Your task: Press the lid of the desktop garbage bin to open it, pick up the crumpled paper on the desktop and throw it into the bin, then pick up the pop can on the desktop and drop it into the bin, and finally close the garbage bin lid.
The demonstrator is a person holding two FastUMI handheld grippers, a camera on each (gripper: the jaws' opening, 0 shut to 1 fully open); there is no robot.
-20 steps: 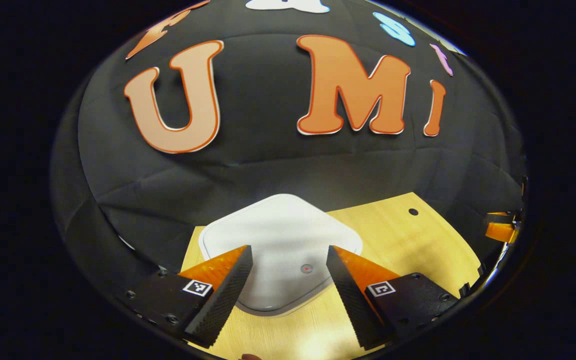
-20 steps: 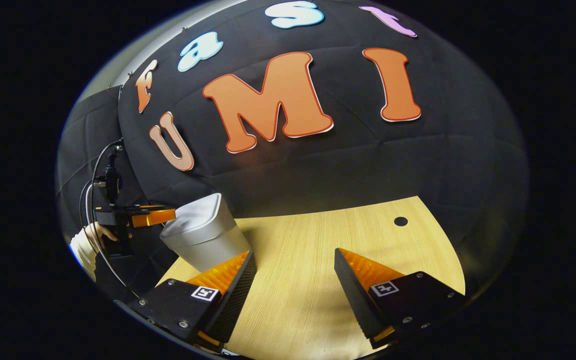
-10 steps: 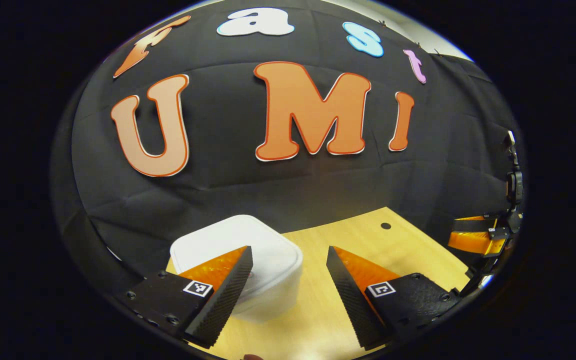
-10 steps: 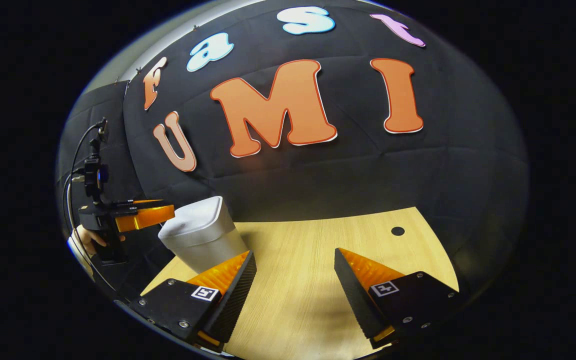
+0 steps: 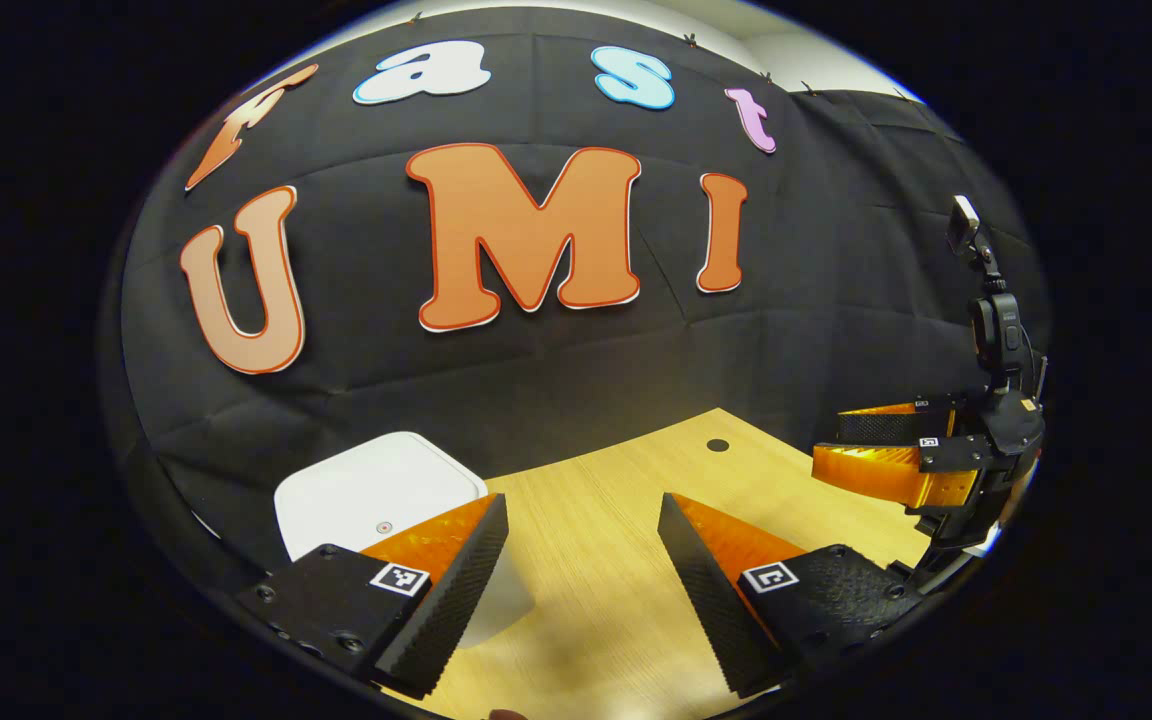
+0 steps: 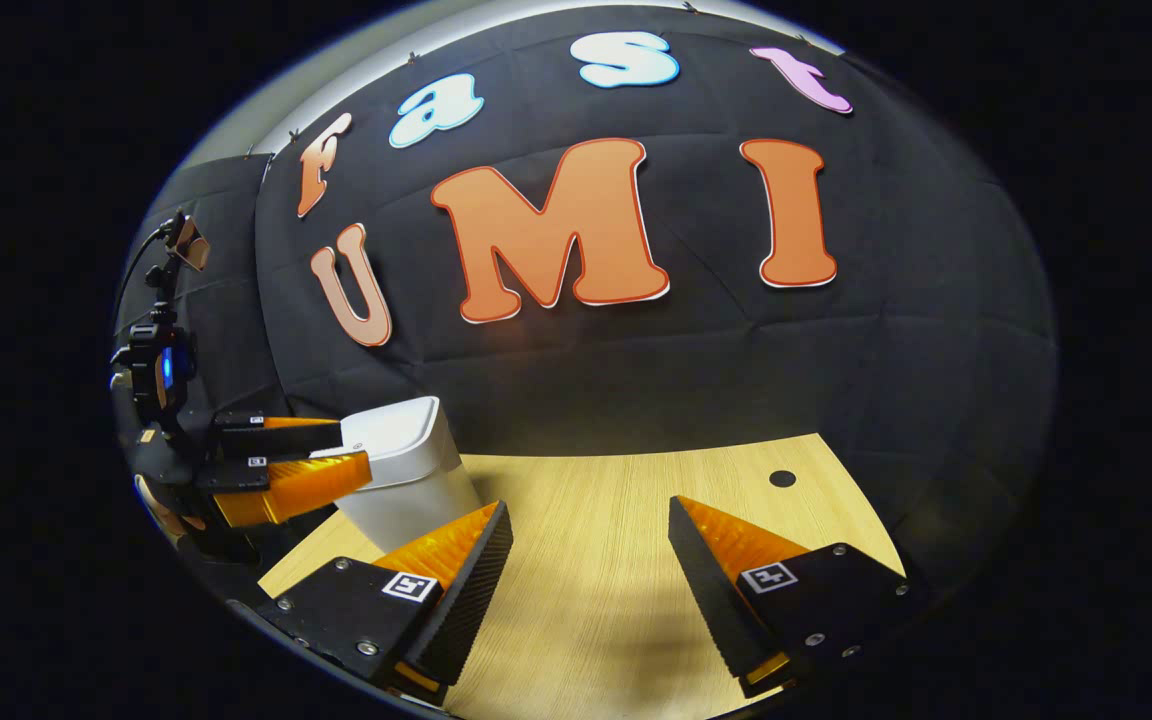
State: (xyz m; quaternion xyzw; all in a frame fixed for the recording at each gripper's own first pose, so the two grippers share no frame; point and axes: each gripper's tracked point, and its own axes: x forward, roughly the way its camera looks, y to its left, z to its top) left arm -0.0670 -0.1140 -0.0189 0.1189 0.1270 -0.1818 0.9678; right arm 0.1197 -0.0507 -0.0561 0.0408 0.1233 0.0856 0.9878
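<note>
The bin point(image 5: 366, 495) is sitting at the desk's point(image 5: 596, 520) left edge with its lid looking shut, I think. Left gripper point(image 5: 576, 585) and right gripper point(image 6: 586, 590) are both hanging spread, grasping nothing. I'm guessing it's time to back off gently.

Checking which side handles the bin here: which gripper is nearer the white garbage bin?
Left. The left gripper sits right by the garbage bin, which is at its left finger. The right gripper hangs farther off over the wooden desktop.
</note>
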